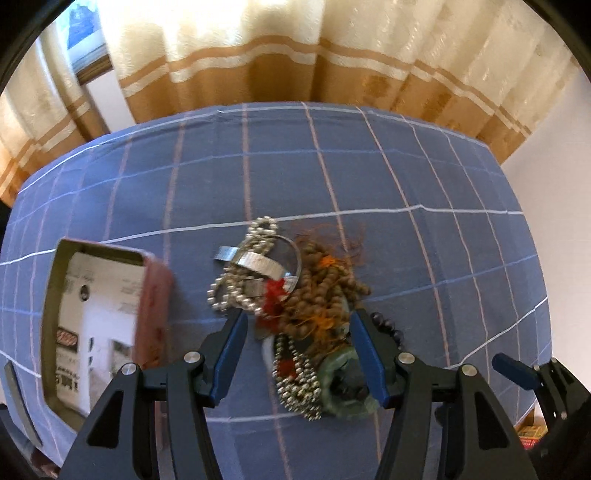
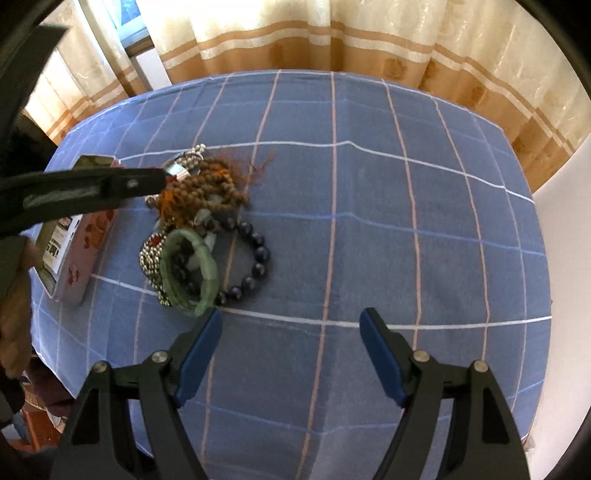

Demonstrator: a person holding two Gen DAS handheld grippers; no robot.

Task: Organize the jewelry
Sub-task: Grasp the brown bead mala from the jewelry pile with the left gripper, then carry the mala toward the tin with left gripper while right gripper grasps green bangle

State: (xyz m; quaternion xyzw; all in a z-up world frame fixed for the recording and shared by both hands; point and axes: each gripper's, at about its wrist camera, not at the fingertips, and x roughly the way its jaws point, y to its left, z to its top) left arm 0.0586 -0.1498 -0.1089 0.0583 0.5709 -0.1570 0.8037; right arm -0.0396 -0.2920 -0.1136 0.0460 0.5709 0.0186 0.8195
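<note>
Jewelry pile [image 1: 291, 295] at frame centre on blue checked cloth [image 1: 406, 221], tin box [image 1: 99, 325] at left. Tangled, loose, likely snaggy; beads slippery, green bangle [image 2: 192, 269] stiff, best hold on its rim. Long axis of pile runs top to bottom. Left gripper [image 1: 299, 354] apart, straddling pile. Right gripper [image 2: 291, 347] apart, empty, lower centre, just beside bangle.

Both wrist views downward, sharing jewelry pile [image 1: 295, 295].

It looked like a home — cream-and-tan curtains [image 2: 332, 33] hung behind a worktop under a blue checked cloth [image 2: 369, 221].
</note>
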